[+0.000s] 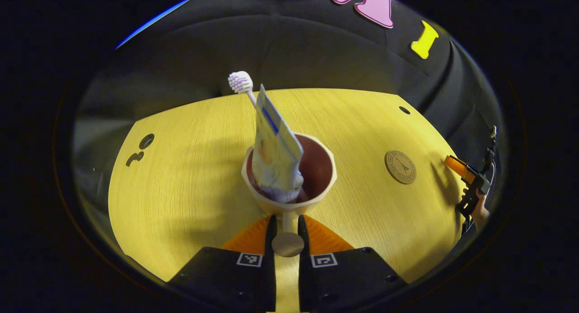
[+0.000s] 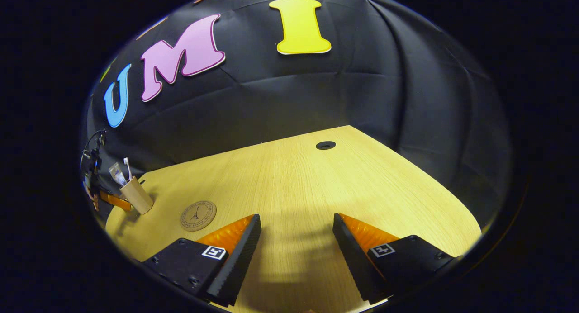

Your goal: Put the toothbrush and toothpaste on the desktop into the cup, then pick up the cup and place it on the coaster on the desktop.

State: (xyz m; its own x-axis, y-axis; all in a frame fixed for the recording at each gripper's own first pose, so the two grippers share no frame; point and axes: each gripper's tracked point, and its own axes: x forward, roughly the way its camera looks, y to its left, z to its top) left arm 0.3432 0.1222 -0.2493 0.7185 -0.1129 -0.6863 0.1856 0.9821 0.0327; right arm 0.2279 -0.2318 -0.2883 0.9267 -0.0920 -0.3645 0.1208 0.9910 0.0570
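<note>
Cup loaded and gripped, ready to go to the coaster.

The left gripper (image 1: 286, 229) pinches the cup (image 1: 289, 177) by its handle; toothbrush (image 1: 241, 83) and toothpaste (image 1: 274, 150) stand inside. Next: lift, carry right, set on the coaster (image 1: 400, 167). The right gripper (image 2: 296, 240) hangs released over the counter (image 2: 316, 182).

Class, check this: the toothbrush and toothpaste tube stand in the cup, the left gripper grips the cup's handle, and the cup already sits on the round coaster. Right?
Not quite. The beige cup with the white toothbrush and toothpaste tube is off the round brown coaster, as the left gripper view shows. The left gripper grips its handle.
</note>
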